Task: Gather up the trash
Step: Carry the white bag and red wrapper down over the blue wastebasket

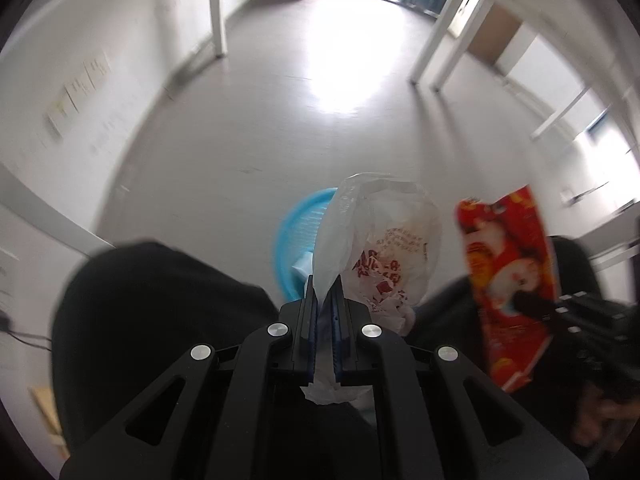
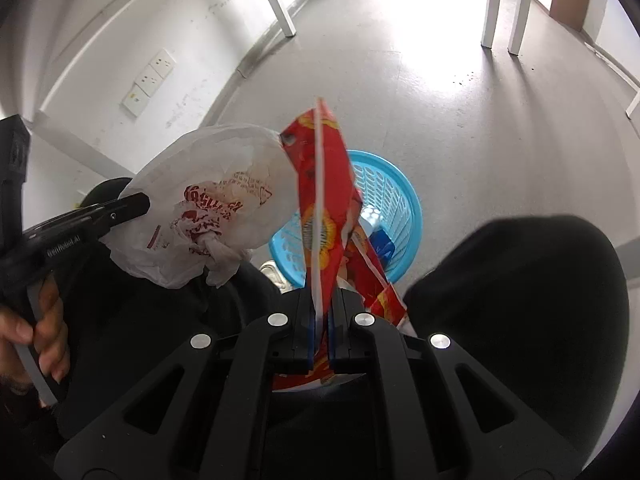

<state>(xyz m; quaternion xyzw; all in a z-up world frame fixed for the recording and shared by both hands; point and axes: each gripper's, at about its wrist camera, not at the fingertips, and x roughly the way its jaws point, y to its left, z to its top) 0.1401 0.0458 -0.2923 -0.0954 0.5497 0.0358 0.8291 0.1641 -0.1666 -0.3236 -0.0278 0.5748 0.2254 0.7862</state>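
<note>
My left gripper (image 1: 323, 286) is shut on a crumpled white plastic bag with red print (image 1: 380, 240), which stands up from the jaws over a blue slatted basket (image 1: 294, 236) on the floor. In the right wrist view the same bag (image 2: 208, 204) hangs at the left from that gripper (image 2: 136, 204). My right gripper (image 2: 320, 300) is shut on a red snack wrapper (image 2: 324, 184), held edge-on above the basket (image 2: 396, 204). The wrapper (image 1: 508, 280) shows at the right in the left wrist view. Some packaging lies inside the basket.
A person's dark-clothed knees (image 1: 160, 312) (image 2: 516, 304) flank the basket on both sides. A hand (image 2: 36, 320) grips the left tool's handle. White table legs (image 1: 218, 8) (image 2: 490, 4) stand further off on the pale floor; a wall with sockets (image 2: 150, 80) is at the left.
</note>
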